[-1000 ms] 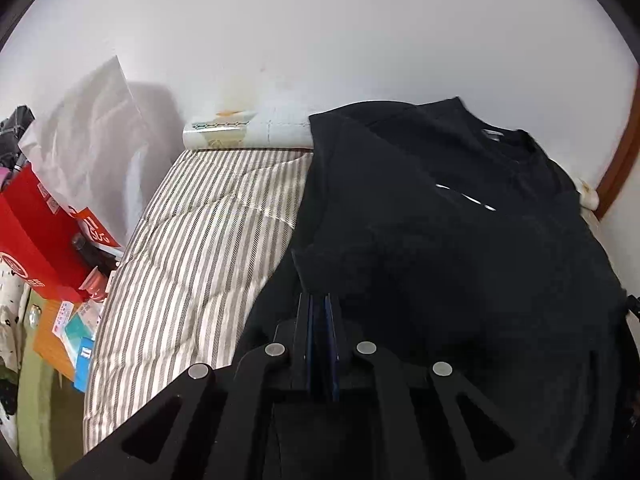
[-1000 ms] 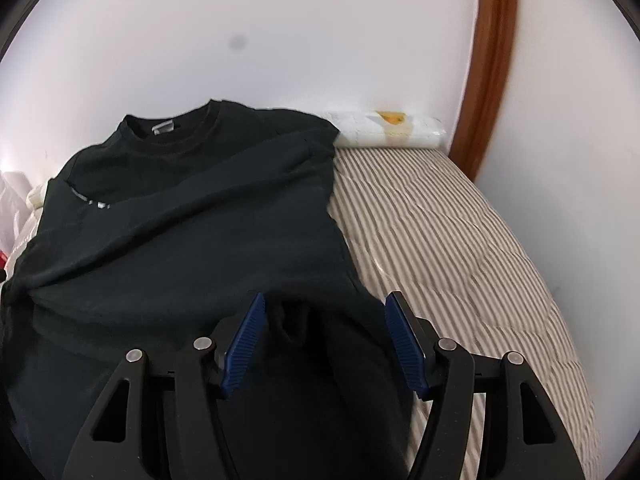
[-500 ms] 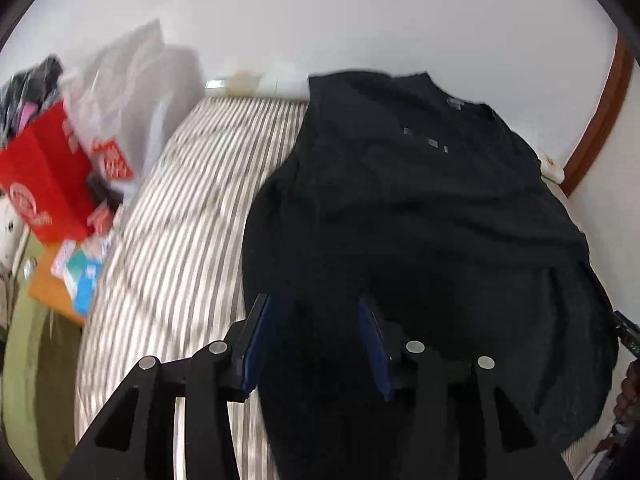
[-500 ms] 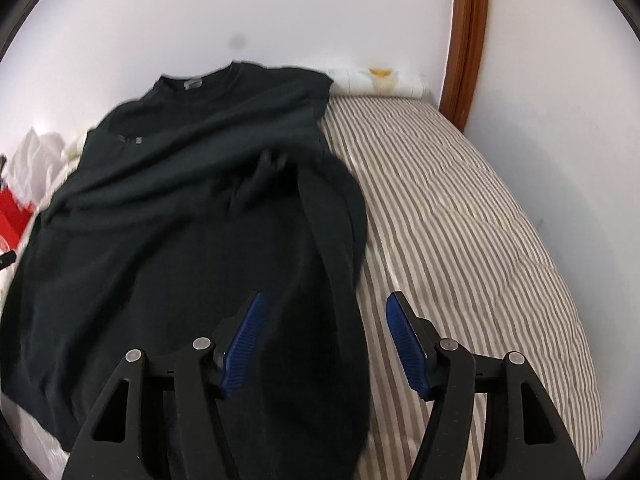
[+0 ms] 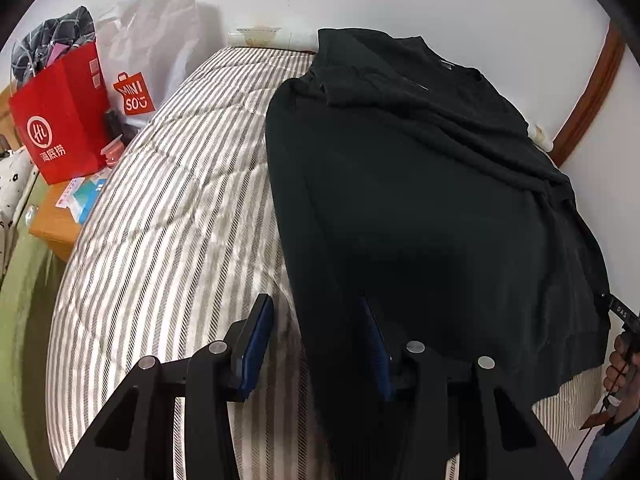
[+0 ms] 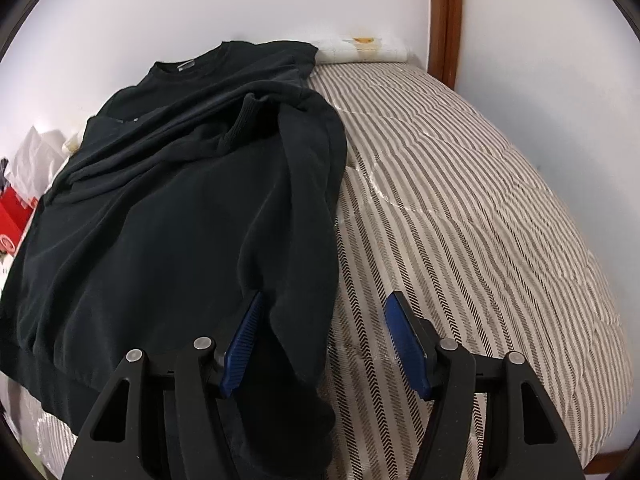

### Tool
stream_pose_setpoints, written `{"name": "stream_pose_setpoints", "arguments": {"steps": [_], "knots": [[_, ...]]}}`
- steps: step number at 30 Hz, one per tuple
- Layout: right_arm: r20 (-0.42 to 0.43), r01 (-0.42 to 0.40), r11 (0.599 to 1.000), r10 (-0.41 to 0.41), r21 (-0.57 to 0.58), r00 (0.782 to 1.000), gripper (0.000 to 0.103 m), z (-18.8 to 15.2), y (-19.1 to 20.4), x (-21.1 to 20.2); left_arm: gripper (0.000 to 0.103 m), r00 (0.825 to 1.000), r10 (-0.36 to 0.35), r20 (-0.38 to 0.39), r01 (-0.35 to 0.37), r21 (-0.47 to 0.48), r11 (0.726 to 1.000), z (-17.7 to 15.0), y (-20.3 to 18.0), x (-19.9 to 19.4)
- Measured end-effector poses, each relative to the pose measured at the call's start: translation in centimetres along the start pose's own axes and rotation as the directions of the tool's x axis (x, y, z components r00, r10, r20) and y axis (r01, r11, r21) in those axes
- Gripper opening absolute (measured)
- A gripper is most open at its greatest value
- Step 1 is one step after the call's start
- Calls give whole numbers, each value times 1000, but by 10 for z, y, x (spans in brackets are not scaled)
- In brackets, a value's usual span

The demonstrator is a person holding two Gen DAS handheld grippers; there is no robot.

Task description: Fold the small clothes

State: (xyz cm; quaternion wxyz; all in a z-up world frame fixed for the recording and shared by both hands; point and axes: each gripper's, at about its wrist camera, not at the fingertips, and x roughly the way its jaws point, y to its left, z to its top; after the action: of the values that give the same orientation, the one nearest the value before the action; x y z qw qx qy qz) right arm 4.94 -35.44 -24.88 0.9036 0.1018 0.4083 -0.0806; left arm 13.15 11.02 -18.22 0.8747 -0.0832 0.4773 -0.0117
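Note:
A black sweatshirt (image 5: 420, 200) lies on the striped bed cover (image 5: 168, 216), collar toward the wall, both sleeves folded in over the body. It also shows in the right wrist view (image 6: 180, 220), with a folded sleeve's cuff (image 6: 240, 120) on top. My left gripper (image 5: 316, 344) is open and empty above the sweatshirt's left edge near the hem. My right gripper (image 6: 324, 344) is open and empty above the sweatshirt's right edge near the hem.
A red paper bag (image 5: 60, 120) and a white Miniso bag (image 5: 140, 60) stand left of the bed on a wooden stand (image 5: 52, 224). A rolled white item (image 6: 364, 48) lies against the wall. A wooden door frame (image 6: 444, 20) stands at the right.
My left gripper has let go of the sweatshirt and opened. Both grippers have pulled back and up toward the hem end. The sleeves now lie folded on the body.

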Motion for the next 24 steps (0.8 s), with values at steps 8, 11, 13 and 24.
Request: {"name": "stream_pose_setpoints", "arguments": {"steps": [8, 11, 13, 24], "knots": [[0, -55, 998, 55, -26, 998, 7, 0, 13, -3, 7, 999, 24, 22, -23, -30, 999, -8, -1, -4], [27, -38, 999, 39, -37, 999, 7, -1, 14, -14, 6, 1000, -10, 28, 12, -71, 997, -12, 6, -8], [38, -37, 999, 39, -36, 999, 6, -2, 10, -22, 6, 999, -21, 48, 24, -58, 998, -16, 6, -15], [58, -79, 997, 80, -23, 995, 6, -21, -13, -61, 6, 997, -68, 42, 69, -30, 997, -49, 8, -46]]}}
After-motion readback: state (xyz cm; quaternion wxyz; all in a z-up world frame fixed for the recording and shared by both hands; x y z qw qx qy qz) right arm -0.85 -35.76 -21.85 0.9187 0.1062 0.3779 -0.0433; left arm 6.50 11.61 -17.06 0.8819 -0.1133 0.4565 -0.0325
